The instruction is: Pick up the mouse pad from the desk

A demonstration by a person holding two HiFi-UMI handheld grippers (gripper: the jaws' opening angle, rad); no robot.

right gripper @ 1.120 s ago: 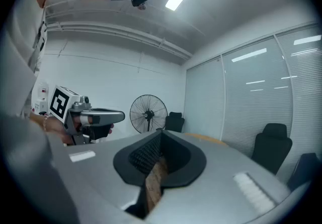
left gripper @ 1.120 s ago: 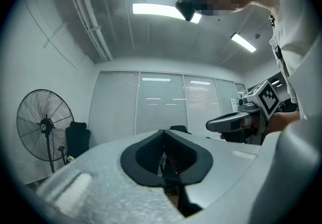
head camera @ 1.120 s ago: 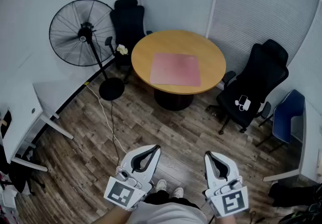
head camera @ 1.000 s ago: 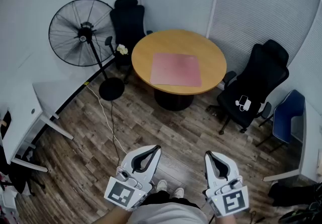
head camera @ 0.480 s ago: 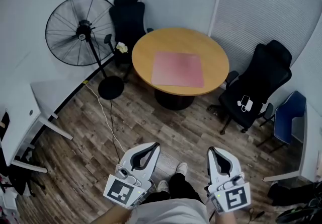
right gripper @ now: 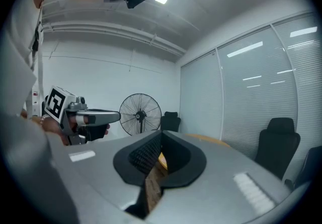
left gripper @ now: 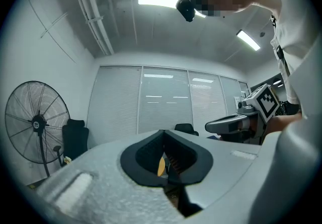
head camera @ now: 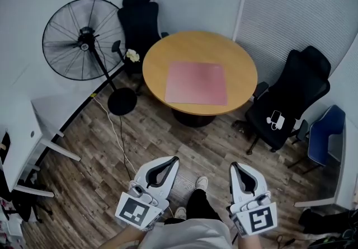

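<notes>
A pink mouse pad lies flat on the round wooden table at the middle of the head view. Both grippers are far short of it, held low over the wood floor near the person's feet. My left gripper is shut with nothing in it. My right gripper is shut and empty too. In the left gripper view the left gripper points level toward the blinds, with a sliver of the table showing through its jaw window. The right gripper also points at the table.
A standing fan with a floor cable stands left of the table. Black office chairs sit behind the table and at its right. A blue chair is at far right, a white desk at left.
The table and mouse pad have come a little nearer in the head view, and the fan has slid left. Both grippers moved forward together and stayed shut.
</notes>
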